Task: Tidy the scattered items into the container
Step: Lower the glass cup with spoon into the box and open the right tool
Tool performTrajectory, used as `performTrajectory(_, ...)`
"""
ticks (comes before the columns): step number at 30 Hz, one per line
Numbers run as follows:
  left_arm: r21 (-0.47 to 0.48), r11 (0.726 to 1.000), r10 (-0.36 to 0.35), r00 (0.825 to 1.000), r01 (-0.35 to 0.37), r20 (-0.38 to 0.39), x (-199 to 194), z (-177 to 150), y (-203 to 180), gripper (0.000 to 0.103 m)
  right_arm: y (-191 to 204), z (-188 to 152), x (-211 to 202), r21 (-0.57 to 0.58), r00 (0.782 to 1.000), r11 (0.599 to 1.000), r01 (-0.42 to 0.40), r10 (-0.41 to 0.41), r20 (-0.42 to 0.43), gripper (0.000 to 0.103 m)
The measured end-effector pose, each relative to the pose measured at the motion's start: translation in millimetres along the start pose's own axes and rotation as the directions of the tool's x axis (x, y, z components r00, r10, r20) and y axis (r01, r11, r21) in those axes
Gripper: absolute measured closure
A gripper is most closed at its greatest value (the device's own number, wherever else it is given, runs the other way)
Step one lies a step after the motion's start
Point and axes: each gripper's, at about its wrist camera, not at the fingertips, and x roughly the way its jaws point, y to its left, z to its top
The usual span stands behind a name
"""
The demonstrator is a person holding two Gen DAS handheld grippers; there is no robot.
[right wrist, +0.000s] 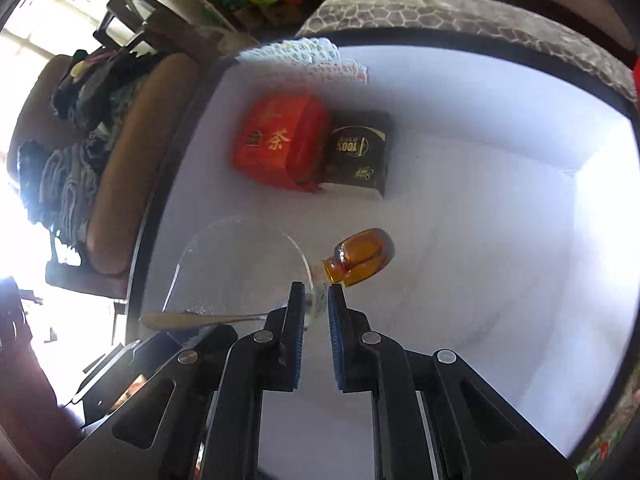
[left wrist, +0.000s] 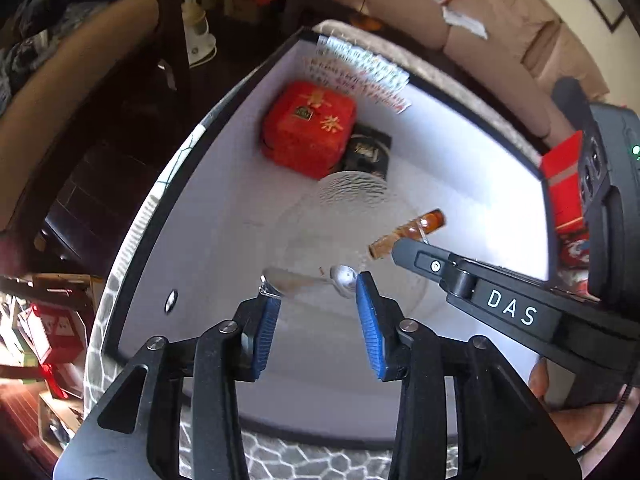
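A big white-lined box (left wrist: pixel 460 152) (right wrist: pixel 480 160) with a black rim fills both views. On its floor lies a clear glass dish (left wrist: pixel 352 196) (right wrist: pixel 240 256). A metal spoon (left wrist: pixel 308 280) (right wrist: pixel 200 320) lies crosswise over the dish, just past the tips of my left gripper (left wrist: pixel 316 296). That gripper's blue pads stand apart and press on nothing. My right gripper (right wrist: pixel 317 292) is shut on the clear neck end of a small amber bottle (right wrist: pixel 360 258) (left wrist: pixel 404 236), which hangs over the box beside the dish. In the left wrist view the right gripper's fingers (left wrist: pixel 432 266) reach in from the right.
A red tea tin (left wrist: pixel 310 128) (right wrist: pixel 280 144) and a black pack (left wrist: pixel 366 152) (right wrist: pixel 358 152) sit at the box's far side, under a printed sheet (left wrist: pixel 360 68). The box rests on a grey hexagon-patterned cushion (right wrist: pixel 440 12). A brown chair (left wrist: pixel 80 60) and a beige sofa (left wrist: pixel 500 20) stand around it.
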Motion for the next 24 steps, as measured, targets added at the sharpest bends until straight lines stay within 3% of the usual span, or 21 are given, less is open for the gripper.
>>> performTrajectory(2, 0.008, 1.0, 0.014, 0.999, -0.013, -0.035, 12.8, 5.4, 4.6, 0.062, -0.6, 4.0, 8.2, 0.001, 1.0, 1.0, 0.002, -0.002, -0.007, 0.092)
performTrajectory(8, 0.004, 1.0, 0.023, 0.999, -0.023, -0.043, 20.5, 19.7, 14.6, 0.06, 5.9, 11.2, 14.4, -0.02, 1.0, 1.0, -0.024, 0.024, 0.001, 0.094)
performTrajectory(12, 0.045, 0.997, 0.061, 0.998, -0.061, -0.014, 15.6, 24.5, 10.3, 0.06, 9.5, 13.5, 17.3, -0.012, 0.999, 1.0, -0.015, 0.016, 0.042, 0.094)
performTrajectory(18, 0.059, 0.996, 0.064, 0.997, -0.066, 0.039, -8.2, 24.9, 15.5, 0.057, 16.8, 15.3, 17.8, 0.029, 0.995, 1.0, -0.013, 0.01, 0.097, 0.094)
performTrajectory(22, 0.042, 0.998, 0.034, 0.998, -0.037, 0.061, -27.1, 27.5, 26.6, 0.056, 23.4, 20.6, 20.7, 0.048, 0.994, 0.999, -0.024, 0.019, 0.106, 0.094)
performTrajectory(24, 0.013, 1.0, -0.008, 0.996, 0.007, 0.091, -43.3, 30.8, 35.0, 0.048, 25.8, 22.2, 23.2, 0.052, 0.994, 0.999, -0.008, 0.002, 0.112, 0.095)
